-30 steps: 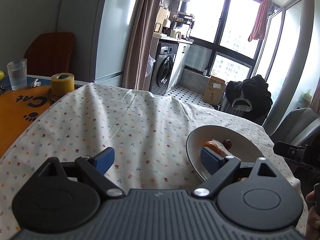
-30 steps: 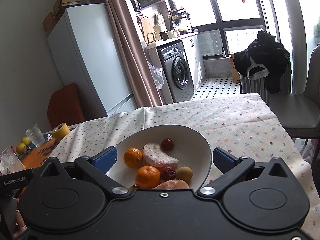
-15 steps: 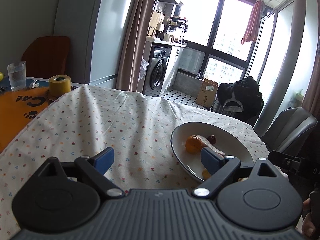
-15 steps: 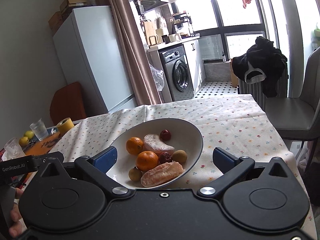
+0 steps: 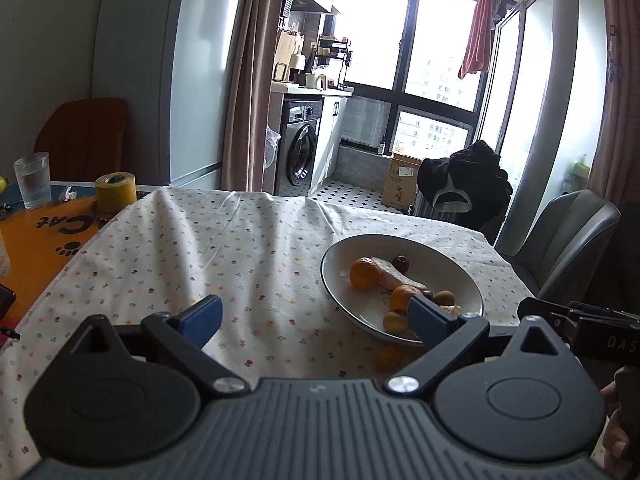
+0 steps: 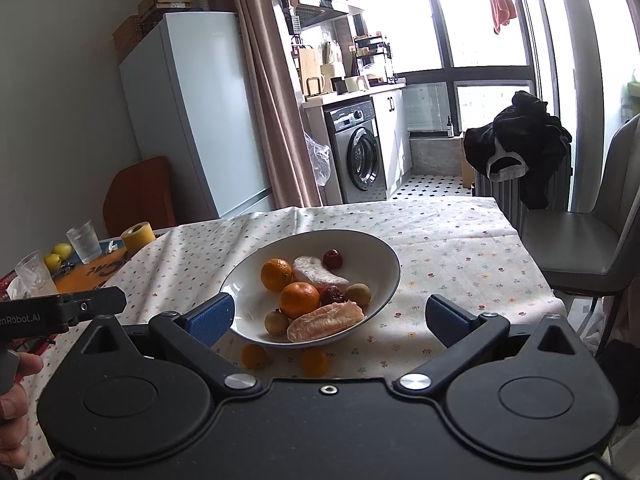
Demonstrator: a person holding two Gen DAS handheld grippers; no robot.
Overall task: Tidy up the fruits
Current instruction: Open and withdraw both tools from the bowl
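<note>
The orange mat (image 5: 36, 240) reads "Cat"; the left hand-held gripper (image 6: 60, 312) reads "enRobot.AI".

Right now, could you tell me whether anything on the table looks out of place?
Yes: two small orange fruits lie on the tablecloth just in front of the bowl, outside it, while the other fruit sits inside.

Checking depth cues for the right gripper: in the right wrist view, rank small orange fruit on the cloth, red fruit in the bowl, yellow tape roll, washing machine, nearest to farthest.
From the right gripper:
1. Small orange fruit, on the cloth just before the bowl.
2. Red fruit, at the bowl's far side.
3. Yellow tape roll, far left on the table.
4. Washing machine, in the kitchen beyond the table.
</note>
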